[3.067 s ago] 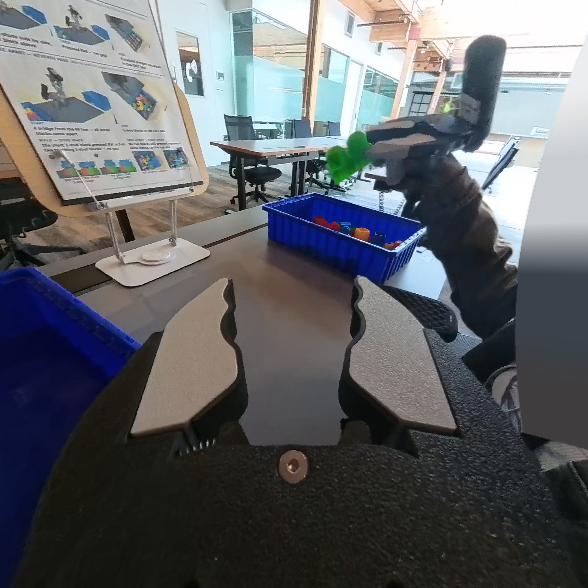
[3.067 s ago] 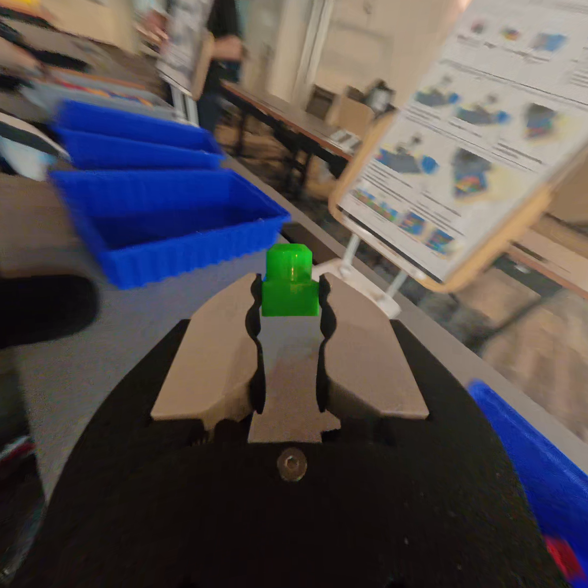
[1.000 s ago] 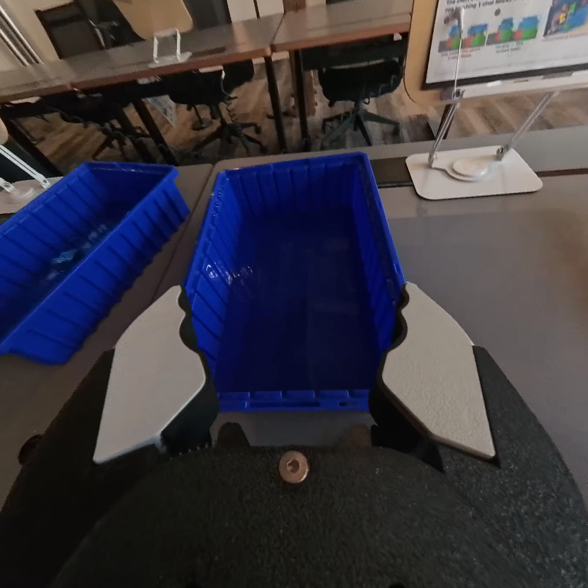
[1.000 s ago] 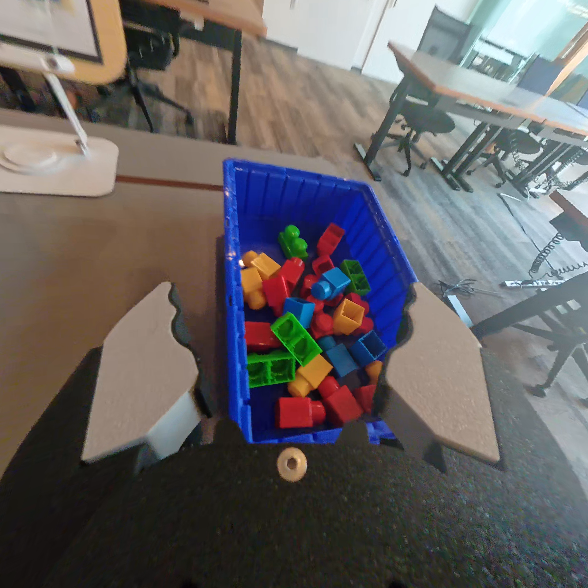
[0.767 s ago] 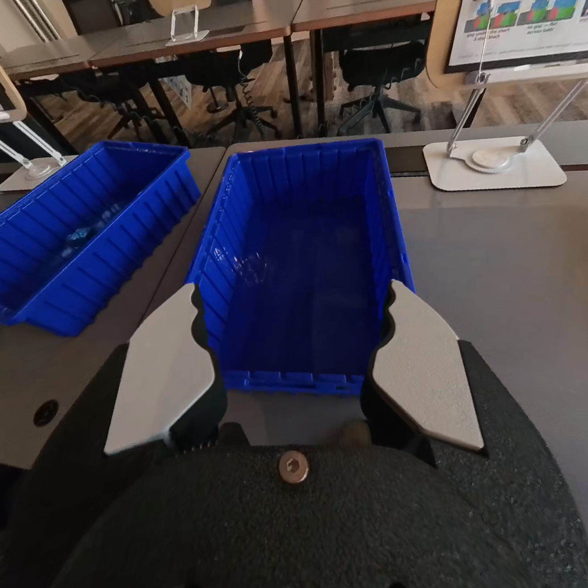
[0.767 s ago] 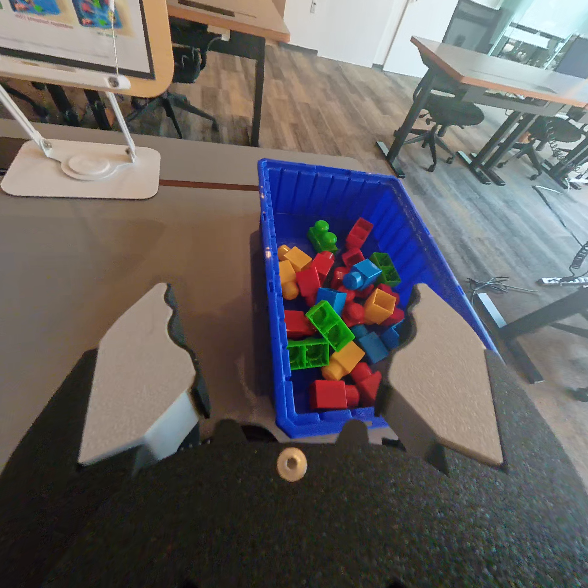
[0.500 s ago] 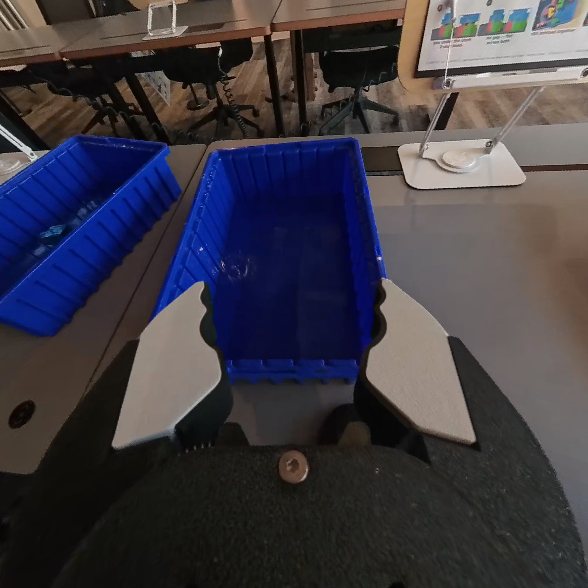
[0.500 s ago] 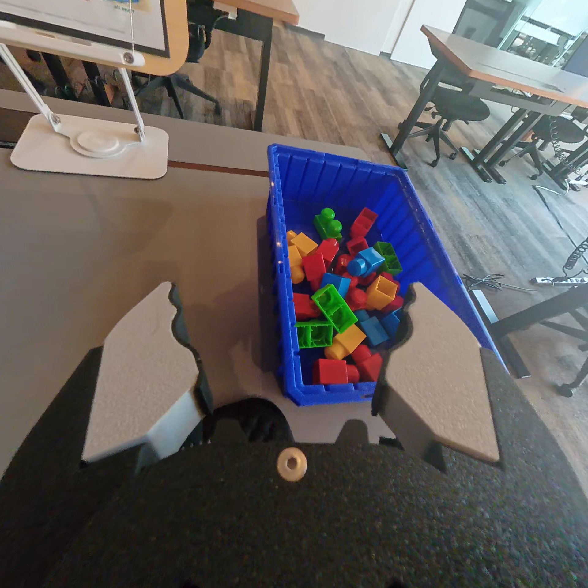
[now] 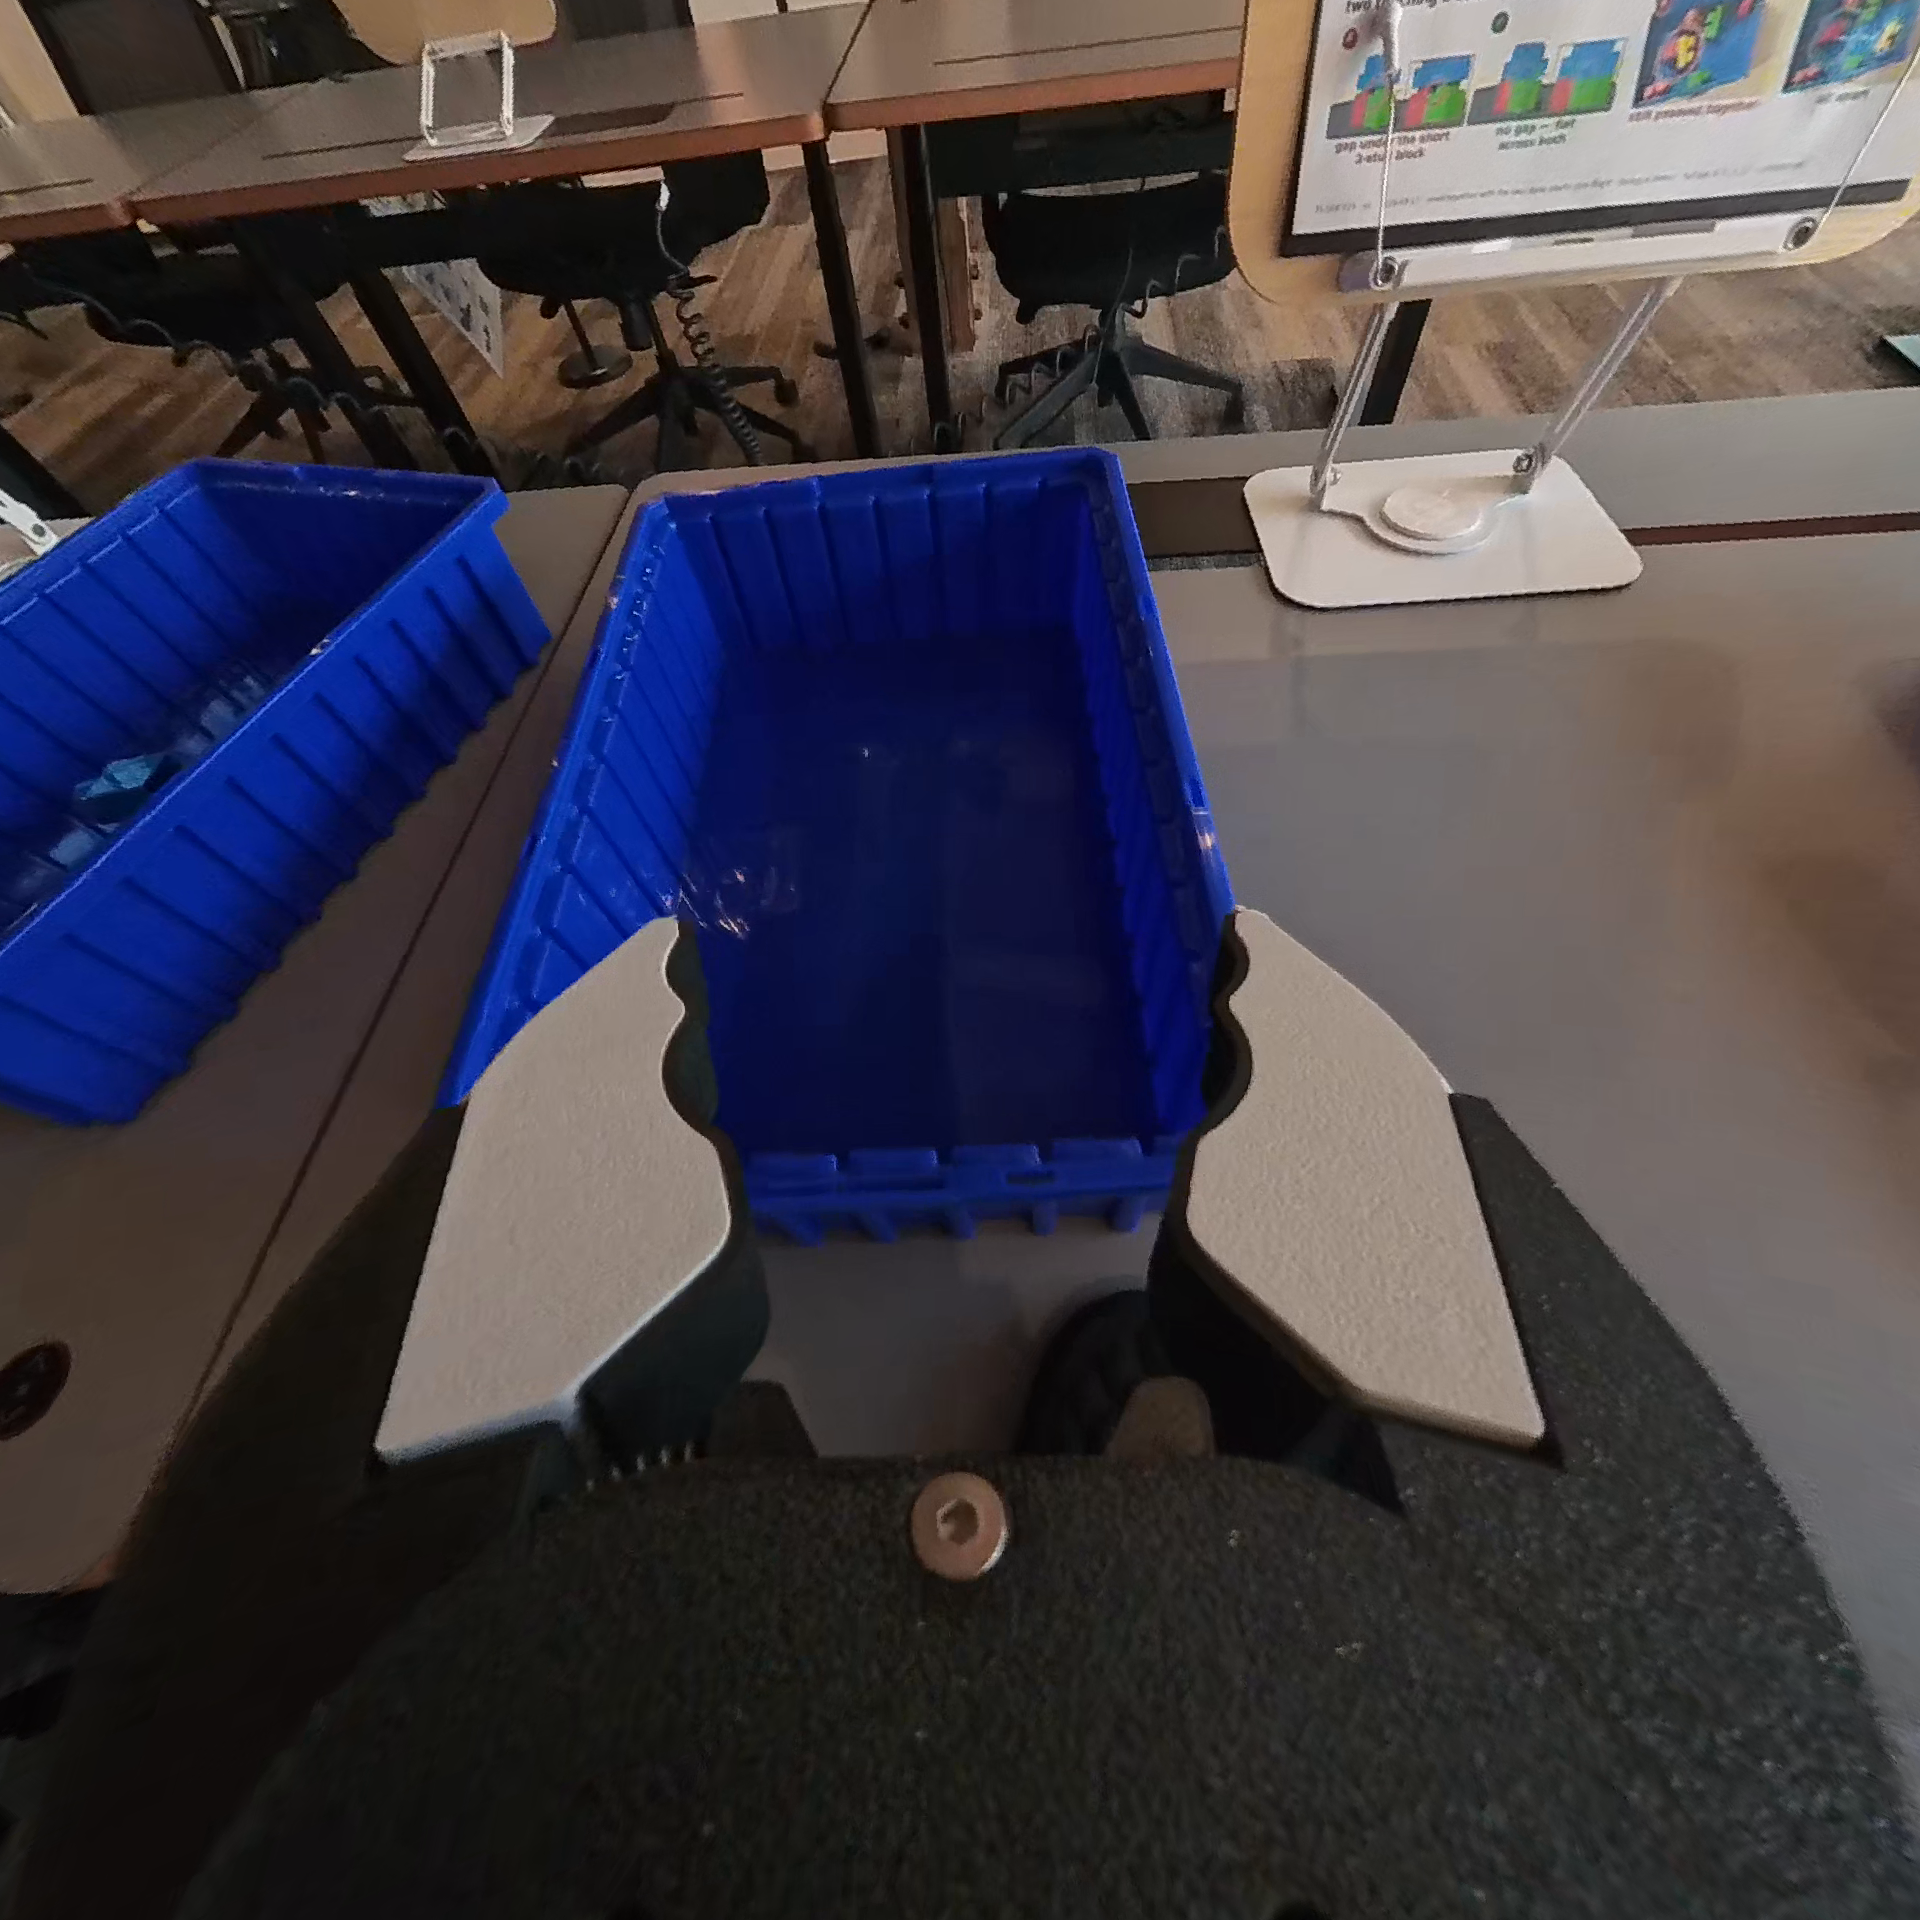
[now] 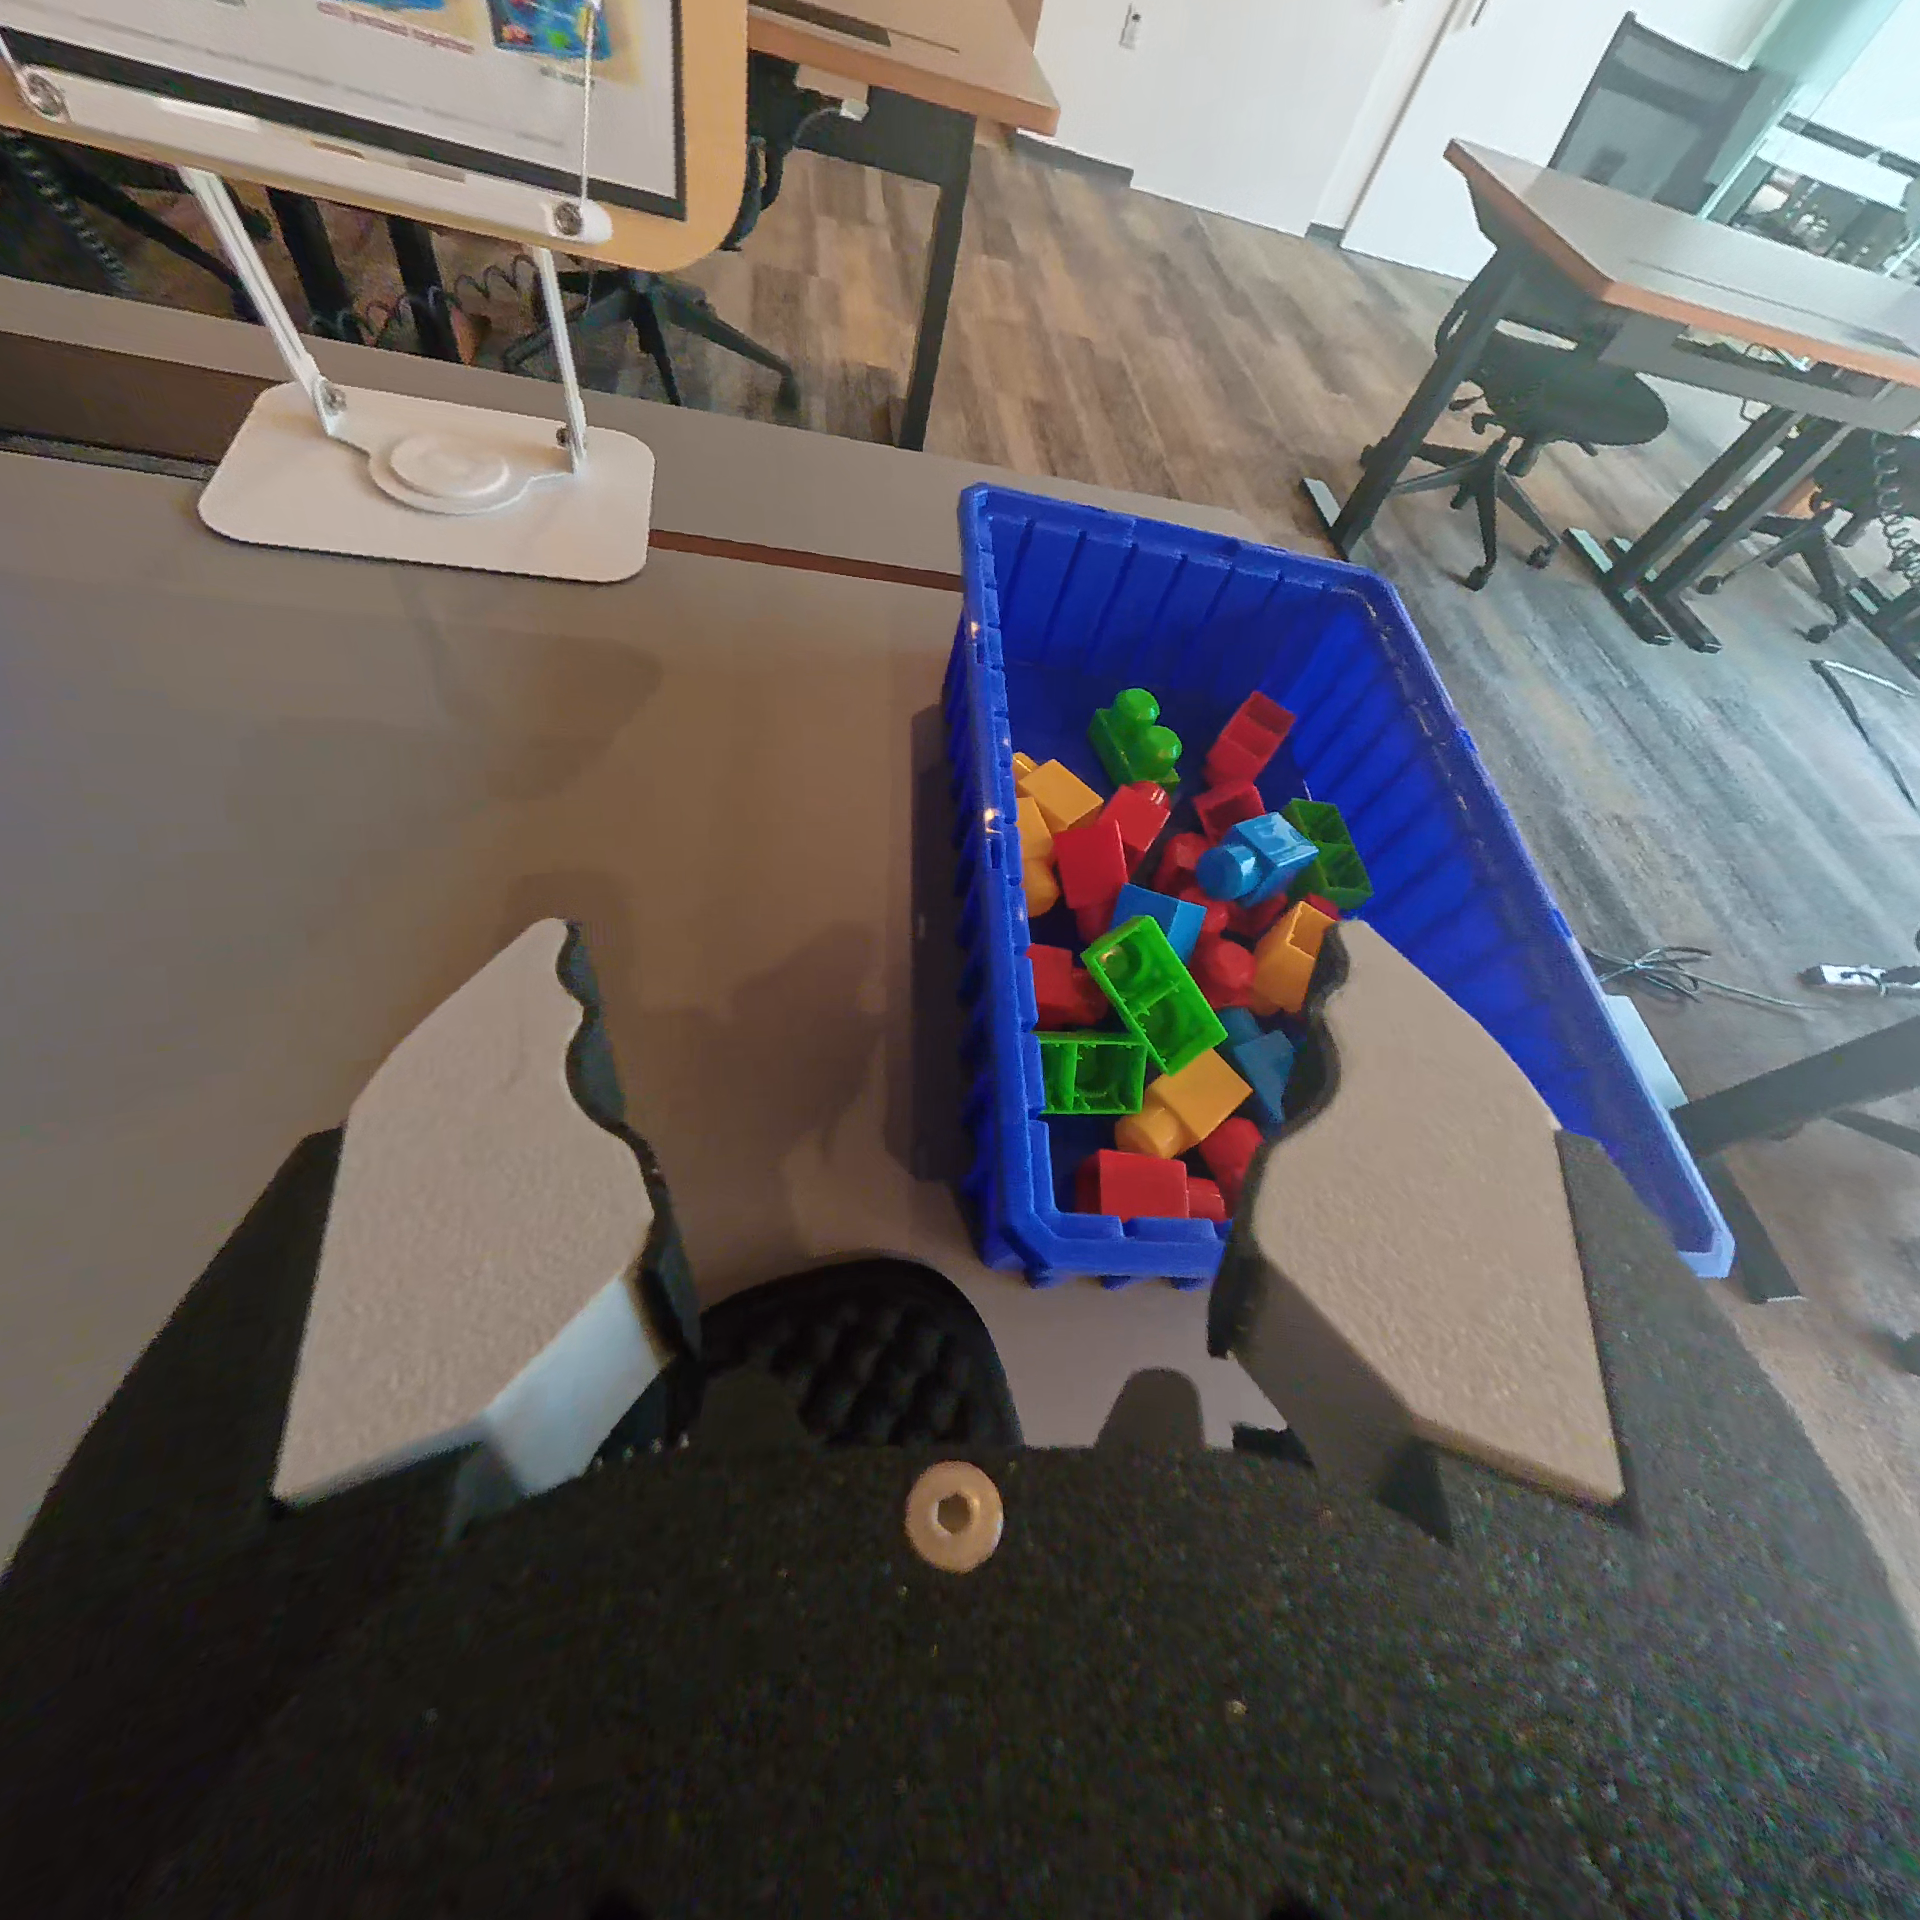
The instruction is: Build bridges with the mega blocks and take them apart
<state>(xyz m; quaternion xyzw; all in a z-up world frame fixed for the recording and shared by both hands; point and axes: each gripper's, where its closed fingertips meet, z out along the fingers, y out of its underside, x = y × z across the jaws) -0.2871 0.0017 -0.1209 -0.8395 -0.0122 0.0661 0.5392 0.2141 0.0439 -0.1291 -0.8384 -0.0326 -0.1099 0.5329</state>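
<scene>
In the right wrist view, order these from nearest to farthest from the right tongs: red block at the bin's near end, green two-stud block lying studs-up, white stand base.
1. Red plastic block, at the blue bin's near end, beside the right tongs.
2. Green two-stud block, toward the bin's far end.
3. White flat stand base, far left on the table.

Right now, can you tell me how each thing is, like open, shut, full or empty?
Left tool: open, holding nothing.
Right tool: open, holding nothing.
Left bin: empty.
Right bin: holds loose blocks, none joined that I can see.
Sign stand: upright on the table.
</scene>
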